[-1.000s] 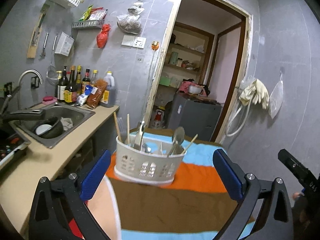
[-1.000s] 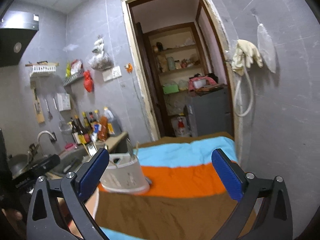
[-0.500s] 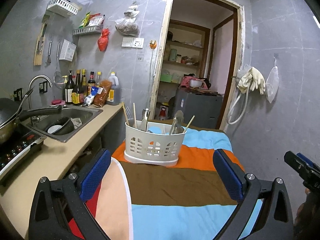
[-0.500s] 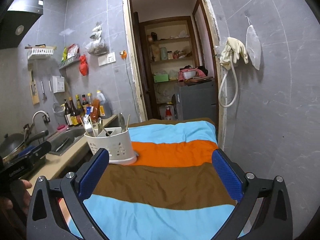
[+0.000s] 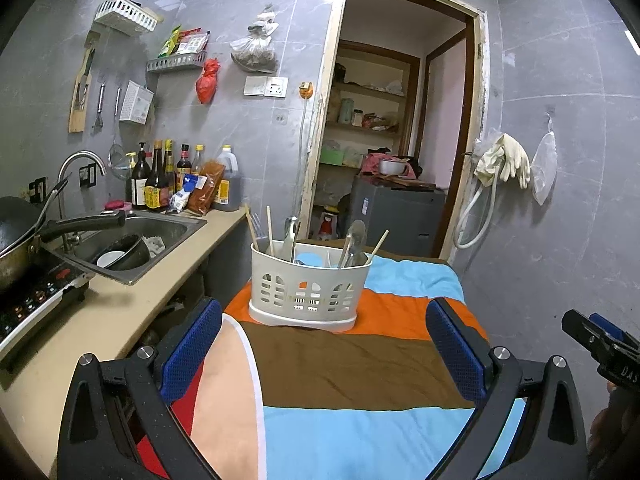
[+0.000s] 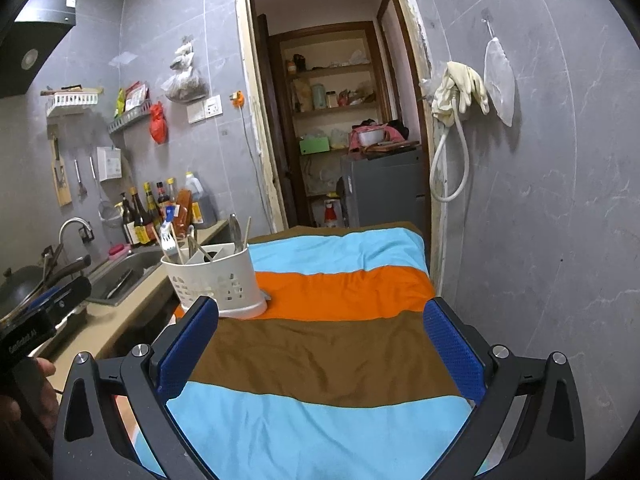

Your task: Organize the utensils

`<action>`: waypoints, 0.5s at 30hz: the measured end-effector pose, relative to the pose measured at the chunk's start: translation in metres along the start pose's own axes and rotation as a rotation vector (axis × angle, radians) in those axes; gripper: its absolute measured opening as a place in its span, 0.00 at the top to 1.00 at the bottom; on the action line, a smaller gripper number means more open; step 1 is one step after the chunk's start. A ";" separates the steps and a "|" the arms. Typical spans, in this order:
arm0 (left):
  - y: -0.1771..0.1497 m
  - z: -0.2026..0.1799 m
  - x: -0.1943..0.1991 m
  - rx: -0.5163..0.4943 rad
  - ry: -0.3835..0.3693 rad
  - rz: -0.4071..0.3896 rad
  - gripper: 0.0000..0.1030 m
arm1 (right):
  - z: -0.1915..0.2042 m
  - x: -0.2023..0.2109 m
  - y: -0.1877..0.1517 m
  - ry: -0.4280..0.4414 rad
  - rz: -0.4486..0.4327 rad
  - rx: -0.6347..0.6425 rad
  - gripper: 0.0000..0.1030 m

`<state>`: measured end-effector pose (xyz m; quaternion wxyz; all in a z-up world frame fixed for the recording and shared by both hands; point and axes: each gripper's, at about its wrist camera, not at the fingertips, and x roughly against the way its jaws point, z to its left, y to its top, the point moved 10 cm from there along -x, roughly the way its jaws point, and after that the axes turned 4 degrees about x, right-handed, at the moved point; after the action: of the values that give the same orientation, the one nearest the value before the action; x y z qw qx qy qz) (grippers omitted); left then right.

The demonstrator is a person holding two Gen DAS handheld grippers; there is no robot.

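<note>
On the orange band of a striped cloth (image 5: 400,364), near its left edge, a white slotted utensil caddy (image 5: 307,289) is seen standing upright, its long axis running left to right across the left wrist view. Chopsticks (image 5: 270,230), a fork (image 6: 167,237) and metal spoons (image 5: 353,242) are held in it handle-down or bowl-up, all pointing upward and leaning slightly outward. Brown and light blue bands of cloth are left bare between the caddy and both grippers, and the cloth's right side is unoccupied up to the grey wall. Beside the cloth's left edge a beige counter (image 5: 108,320) with a steel sink (image 5: 132,240) is seen. The left gripper (image 5: 324,344) is held spread wide with nothing between its blue pads (image 5: 191,346); the right gripper (image 6: 320,346) is likewise spread and empty. Partial lettering is visible on the left gripper's body in the right wrist view, too blurred to be read with certainty. Bottle labels (image 5: 154,196) by the sink cannot be read.
</note>
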<state>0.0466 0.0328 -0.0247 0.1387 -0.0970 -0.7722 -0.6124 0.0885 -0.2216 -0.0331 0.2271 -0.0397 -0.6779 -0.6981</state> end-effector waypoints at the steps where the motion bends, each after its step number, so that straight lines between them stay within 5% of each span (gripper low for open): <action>1: 0.000 0.000 -0.001 0.002 0.000 0.001 0.03 | 0.000 0.000 0.000 0.000 0.000 0.000 0.00; 15: 0.001 0.000 -0.002 -0.003 0.001 0.001 0.03 | -0.002 -0.003 -0.004 0.001 0.010 -0.001 0.00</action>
<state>0.0487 0.0334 -0.0249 0.1392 -0.0975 -0.7712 -0.6135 0.0902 -0.2232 -0.0382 0.2310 -0.0427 -0.6772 -0.6973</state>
